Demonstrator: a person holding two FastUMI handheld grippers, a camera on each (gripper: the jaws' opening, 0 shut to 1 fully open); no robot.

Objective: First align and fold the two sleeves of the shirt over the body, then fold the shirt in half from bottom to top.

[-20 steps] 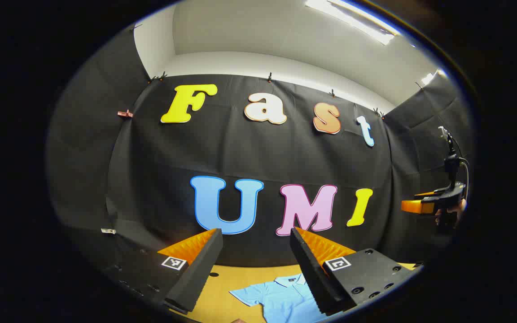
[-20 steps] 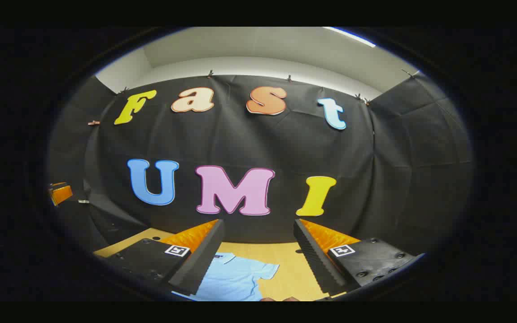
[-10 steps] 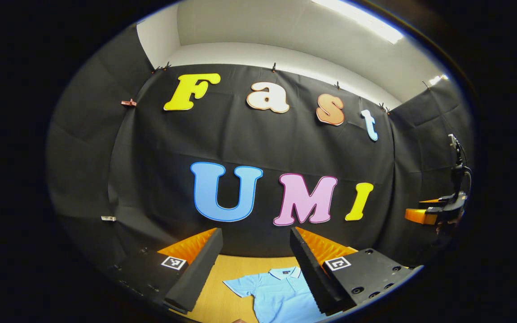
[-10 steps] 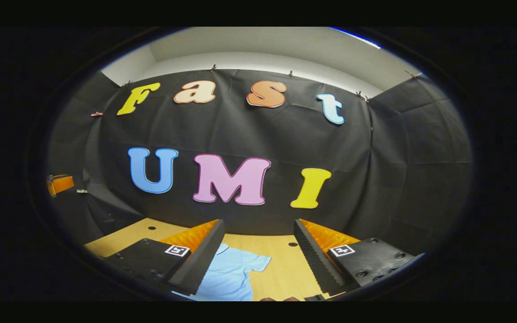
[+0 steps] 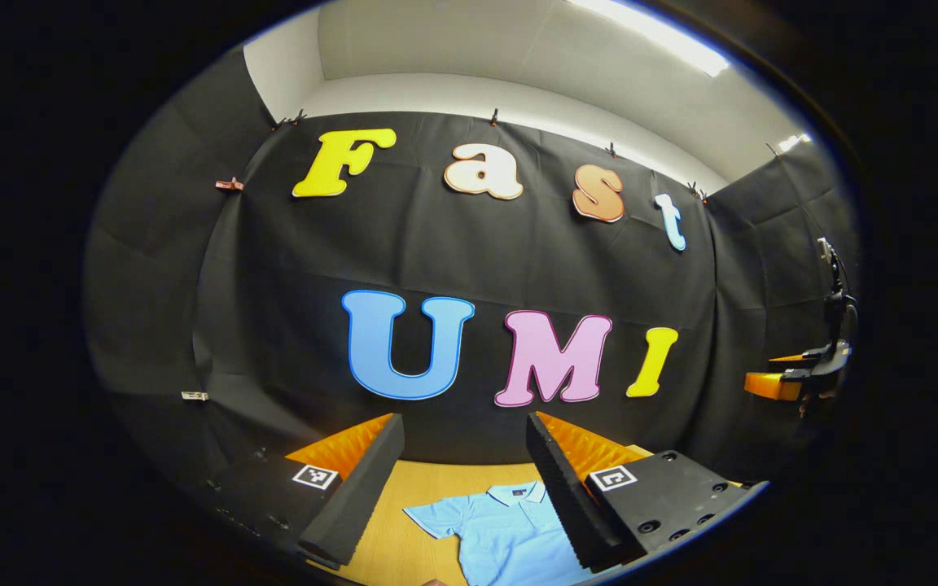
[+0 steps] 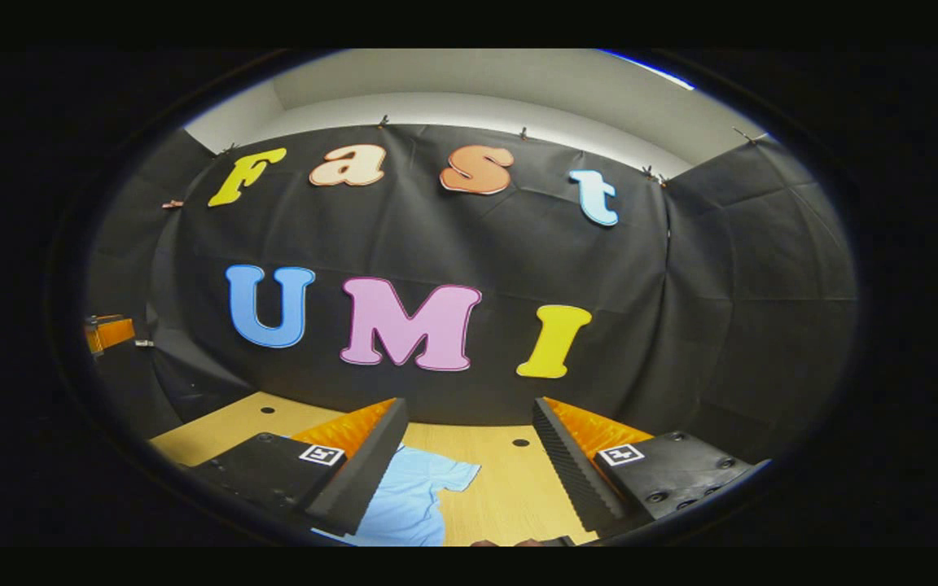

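Note:
A light blue polo shirt [image 5: 501, 533] lies flat on the wooden table [image 5: 404, 505], collar toward the back wall, one short sleeve spread out to the left. My left gripper [image 5: 465, 423] hangs open above it, nothing between its fingers. In the right gripper view the shirt's other sleeve [image 6: 440, 476] and part of the body [image 6: 404, 513] show past the left finger. My right gripper [image 6: 469, 407] is open too, above the table and to the shirt's right. The right gripper [image 5: 795, 378] also appears far off at the right edge of the left gripper view, held by a hand.
The black cloth wall stands close behind the table. Small holes [image 6: 520, 443] dot the tabletop. The other gripper's finger [image 6: 111, 332] peeks in at the left edge of the right gripper view. Bare wood [image 6: 501, 496] lies right of the shirt.
Both views have tilted down a little, so more table and shirt show. The far right gripper has drifted toward the edge of the left gripper view. Both stay open.

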